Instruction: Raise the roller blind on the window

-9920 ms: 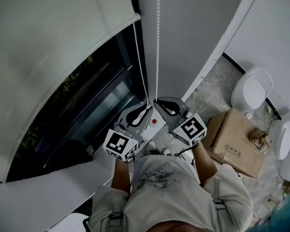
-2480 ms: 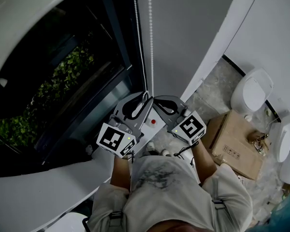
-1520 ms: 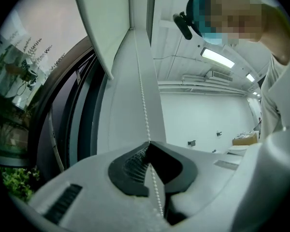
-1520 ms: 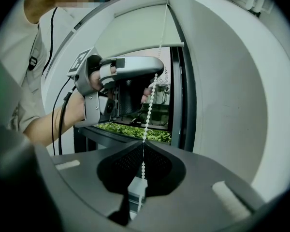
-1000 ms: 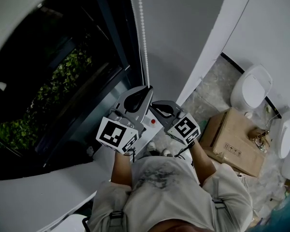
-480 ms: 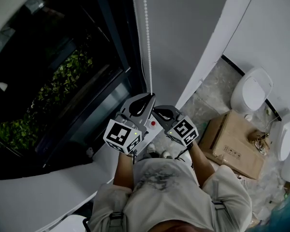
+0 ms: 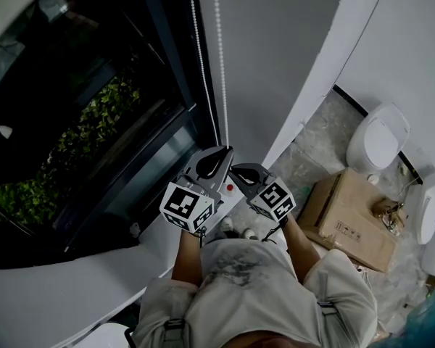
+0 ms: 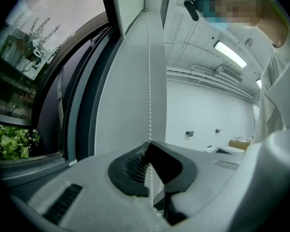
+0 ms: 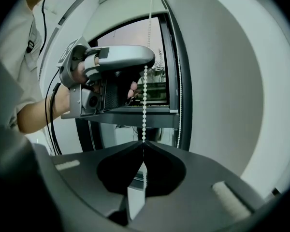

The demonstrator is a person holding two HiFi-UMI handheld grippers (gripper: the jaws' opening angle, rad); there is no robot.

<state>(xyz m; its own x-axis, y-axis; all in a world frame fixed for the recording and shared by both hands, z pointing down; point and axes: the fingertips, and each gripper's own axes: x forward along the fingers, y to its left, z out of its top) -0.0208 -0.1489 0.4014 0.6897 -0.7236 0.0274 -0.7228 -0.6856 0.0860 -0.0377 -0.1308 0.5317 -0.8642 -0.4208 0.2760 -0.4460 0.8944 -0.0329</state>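
My left gripper [image 8: 149,146] and right gripper [image 9: 143,143] both clench the chain [image 7: 220,56]; the window [image 7: 80,114] looks mostly uncovered, so little pulling seems left.

The bead chain [image 7: 219,49] runs off the top edge — upper end unseen.

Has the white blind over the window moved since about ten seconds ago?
Yes. The roller blind has gone up: against the dark window frame, its bottom edge now sits far higher than before.
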